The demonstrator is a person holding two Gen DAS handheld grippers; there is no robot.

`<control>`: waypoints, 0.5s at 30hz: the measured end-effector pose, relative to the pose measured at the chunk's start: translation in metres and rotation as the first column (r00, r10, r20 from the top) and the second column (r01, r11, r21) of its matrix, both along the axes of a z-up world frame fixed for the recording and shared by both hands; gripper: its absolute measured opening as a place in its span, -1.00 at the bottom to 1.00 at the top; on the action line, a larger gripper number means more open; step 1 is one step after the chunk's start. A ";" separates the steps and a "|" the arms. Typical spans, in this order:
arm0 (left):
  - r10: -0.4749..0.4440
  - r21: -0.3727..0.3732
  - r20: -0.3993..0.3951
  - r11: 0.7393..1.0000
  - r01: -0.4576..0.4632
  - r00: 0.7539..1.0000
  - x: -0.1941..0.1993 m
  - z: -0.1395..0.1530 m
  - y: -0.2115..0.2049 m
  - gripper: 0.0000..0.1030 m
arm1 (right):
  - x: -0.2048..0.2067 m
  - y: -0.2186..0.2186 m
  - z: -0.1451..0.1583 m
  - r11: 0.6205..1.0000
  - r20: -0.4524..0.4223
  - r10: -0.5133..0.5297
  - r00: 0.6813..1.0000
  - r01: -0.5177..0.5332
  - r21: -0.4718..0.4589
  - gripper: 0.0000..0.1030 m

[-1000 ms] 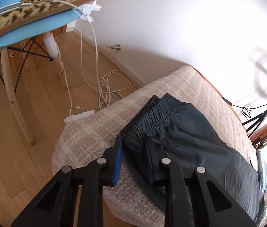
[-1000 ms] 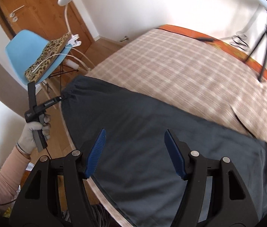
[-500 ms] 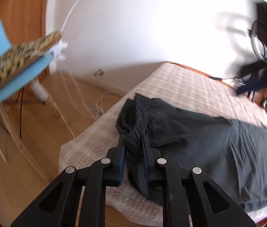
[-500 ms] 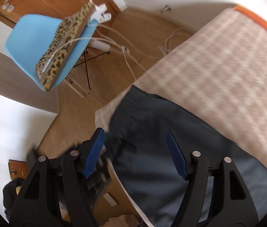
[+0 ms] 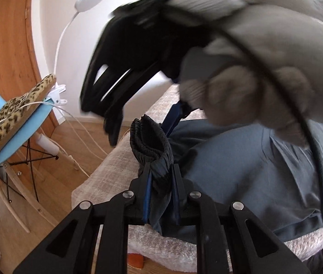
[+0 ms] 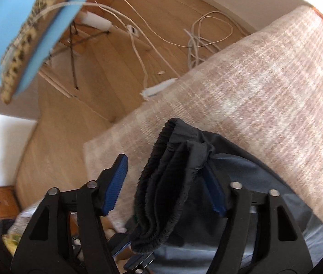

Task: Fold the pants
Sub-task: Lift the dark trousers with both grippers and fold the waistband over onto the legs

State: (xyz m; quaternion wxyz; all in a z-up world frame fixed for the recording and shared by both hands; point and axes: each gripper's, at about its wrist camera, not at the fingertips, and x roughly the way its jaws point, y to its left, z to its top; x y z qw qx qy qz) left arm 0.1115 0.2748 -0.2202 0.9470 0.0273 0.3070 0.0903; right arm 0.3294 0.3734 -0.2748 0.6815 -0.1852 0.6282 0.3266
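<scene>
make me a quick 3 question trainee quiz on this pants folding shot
1. True or false: the left gripper is shut on the waistband.
2. What lies between the right gripper's pads? A) cable B) waistband C) nothing
3. What do the pants lie on?

Key:
1. True.
2. B; the jaws are closing around it, pads not yet pressing.
3. A checked bed cover.

The gloved hand is blocking the upper right above the pants. Bare blanket is lying open beyond; the blue chair is crowding the left.
</scene>
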 end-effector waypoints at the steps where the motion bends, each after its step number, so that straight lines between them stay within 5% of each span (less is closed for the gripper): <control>1: -0.008 0.003 0.000 1.000 0.008 1.000 0.000 -0.002 -0.002 -0.75 | -0.001 0.000 -0.001 1.000 0.027 -0.005 1.000 0.005 -0.019 -0.24; 4: -0.013 0.008 0.005 1.000 0.013 1.000 -0.001 -0.003 -0.006 -0.75 | 0.006 -0.010 0.002 0.998 -0.004 -0.054 0.999 0.054 0.016 -0.58; 9: 0.052 -0.029 0.015 0.998 -0.052 0.999 -0.011 0.000 0.002 -0.68 | 0.019 -0.037 0.007 0.985 -0.078 -0.128 0.989 0.136 0.107 -0.65; 13: 0.131 -0.093 -0.009 0.987 -0.131 0.991 -0.018 -0.002 0.018 -0.06 | 0.023 -0.050 0.014 0.972 -0.120 -0.154 0.981 0.172 0.163 -0.65; 15: 0.141 -0.157 0.000 0.978 -0.139 0.990 -0.019 -0.001 0.024 -0.03 | 0.022 -0.053 0.018 0.967 -0.132 -0.157 0.979 0.180 0.181 -0.65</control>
